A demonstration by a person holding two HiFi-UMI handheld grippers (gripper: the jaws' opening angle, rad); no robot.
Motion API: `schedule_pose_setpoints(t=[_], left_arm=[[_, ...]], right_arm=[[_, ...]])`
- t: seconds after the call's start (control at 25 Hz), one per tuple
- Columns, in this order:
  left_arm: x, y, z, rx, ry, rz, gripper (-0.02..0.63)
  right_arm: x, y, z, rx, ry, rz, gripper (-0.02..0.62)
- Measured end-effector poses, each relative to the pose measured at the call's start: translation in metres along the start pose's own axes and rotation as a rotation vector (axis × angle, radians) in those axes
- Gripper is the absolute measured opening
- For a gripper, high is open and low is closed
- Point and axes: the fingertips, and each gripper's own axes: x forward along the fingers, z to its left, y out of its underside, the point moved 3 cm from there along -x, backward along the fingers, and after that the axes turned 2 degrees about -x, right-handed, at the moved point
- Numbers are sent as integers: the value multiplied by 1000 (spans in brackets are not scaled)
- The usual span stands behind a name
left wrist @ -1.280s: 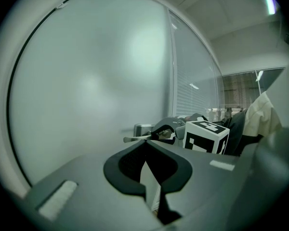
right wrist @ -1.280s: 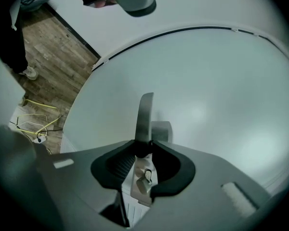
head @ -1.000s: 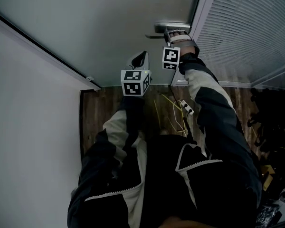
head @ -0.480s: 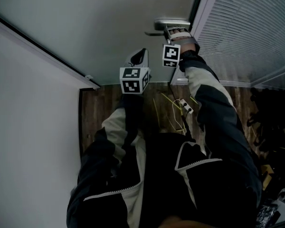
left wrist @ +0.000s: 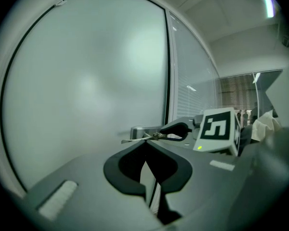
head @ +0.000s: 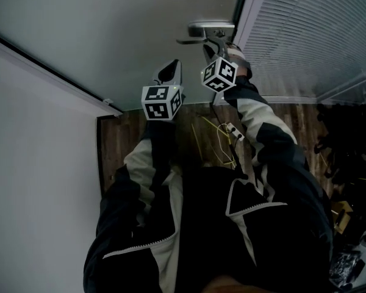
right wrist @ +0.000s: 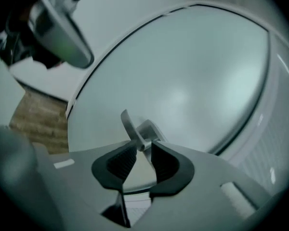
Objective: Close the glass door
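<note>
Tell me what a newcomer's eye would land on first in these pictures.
The black-and-white marker cubes, left and right, stand out against the pale frosted glass door in the middle of the head view. Just above them, the right tongs are closed on the metal door handle at the door's edge, while the left tongs hang shut and empty, facing the glass. Yellow cables lie on the wooden floor below.

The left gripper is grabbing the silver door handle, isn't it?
Not quite. It is the right gripper that is grabbing the silver door handle. The left gripper is shut on nothing. The right gripper view shows the handle between its jaws.
</note>
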Motion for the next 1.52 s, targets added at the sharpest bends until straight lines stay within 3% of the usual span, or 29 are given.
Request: schedule_pose_setpoints(t=[0.08, 0.12, 0.28, 0.36, 0.6, 0.84, 1.52], left_arm=[[-5, 3, -6, -3, 22, -13, 3], [-7, 4, -8, -6, 32, -19, 3], [-4, 9, -18, -9, 58, -30, 3], [0, 11, -28, -4, 64, -35, 3], [7, 21, -65, 20, 103, -19, 3], [12, 23, -92, 43, 126, -13, 3], [4, 32, -88, 40, 97, 7, 3]], right_arm=[[-39, 4, 1, 260, -9, -71, 17], [-57, 8, 2, 381, -16, -101, 5], [-108, 30, 2, 806, -23, -163, 5], [-125, 43, 1, 926, -1, -159, 3], [-155, 62, 3, 945, 50, -119, 2], [-167, 72, 4, 933, 41, -106, 2], [-167, 57, 21, 915, -62, -127, 2]])
